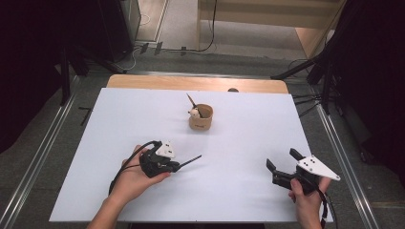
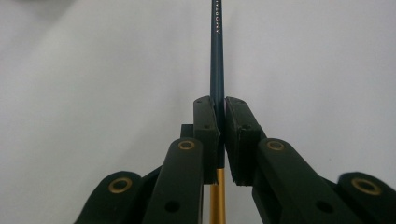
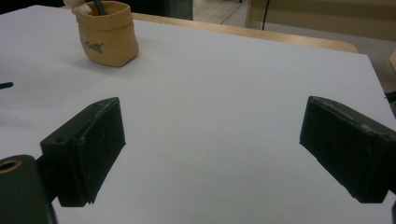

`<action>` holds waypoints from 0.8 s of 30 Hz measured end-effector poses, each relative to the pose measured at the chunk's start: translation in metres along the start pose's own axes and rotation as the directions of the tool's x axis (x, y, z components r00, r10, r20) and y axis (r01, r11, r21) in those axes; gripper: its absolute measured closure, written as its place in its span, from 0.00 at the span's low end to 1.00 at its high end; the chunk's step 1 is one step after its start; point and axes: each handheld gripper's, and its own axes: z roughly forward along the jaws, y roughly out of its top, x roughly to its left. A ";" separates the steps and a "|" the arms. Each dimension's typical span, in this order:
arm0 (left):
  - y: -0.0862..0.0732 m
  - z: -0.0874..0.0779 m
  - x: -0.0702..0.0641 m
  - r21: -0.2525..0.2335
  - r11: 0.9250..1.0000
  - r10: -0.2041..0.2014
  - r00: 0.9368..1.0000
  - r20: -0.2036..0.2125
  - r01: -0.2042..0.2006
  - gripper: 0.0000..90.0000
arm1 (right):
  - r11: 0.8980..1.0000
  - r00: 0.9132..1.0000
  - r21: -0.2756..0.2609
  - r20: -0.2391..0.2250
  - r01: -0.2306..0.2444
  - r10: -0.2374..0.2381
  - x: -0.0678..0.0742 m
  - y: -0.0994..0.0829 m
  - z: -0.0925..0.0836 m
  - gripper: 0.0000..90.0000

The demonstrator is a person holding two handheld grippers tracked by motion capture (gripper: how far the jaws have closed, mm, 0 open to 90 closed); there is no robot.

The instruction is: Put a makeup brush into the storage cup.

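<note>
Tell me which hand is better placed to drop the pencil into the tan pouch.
Left, probably. The left gripper is already shut on the pencil, and it sits nearer the pouch. The right gripper is open and empty.

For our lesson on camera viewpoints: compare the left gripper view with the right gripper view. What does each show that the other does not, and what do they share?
Left gripper view: the left hand-held gripper shut on a dark blue pencil, whose shaft carries small lettering and a gold end below the pads.

Right gripper view: the right hand-held gripper with jaws wide apart and nothing between them, a tan pouch holding items, and the wooden table edge.

Both: the white table surface beneath black jaws.
</note>
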 end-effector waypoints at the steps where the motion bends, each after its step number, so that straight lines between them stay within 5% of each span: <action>1: 0.001 0.000 0.000 -0.009 1.000 -0.003 1.000 0.003 0.003 0.94 | 1.000 1.000 0.001 -0.002 0.008 -0.008 0.003 0.004 0.002 0.08; 17: 0.020 -0.003 0.009 -0.130 0.989 -0.063 0.998 0.004 0.063 0.94 | 0.999 0.999 0.015 -0.023 0.036 -0.036 0.025 0.045 0.029 0.08; 24: 0.019 -0.007 0.015 -0.201 0.975 -0.097 0.995 0.015 0.098 0.94 | 1.000 0.999 0.004 -0.029 0.024 -0.023 0.041 0.065 0.045 0.08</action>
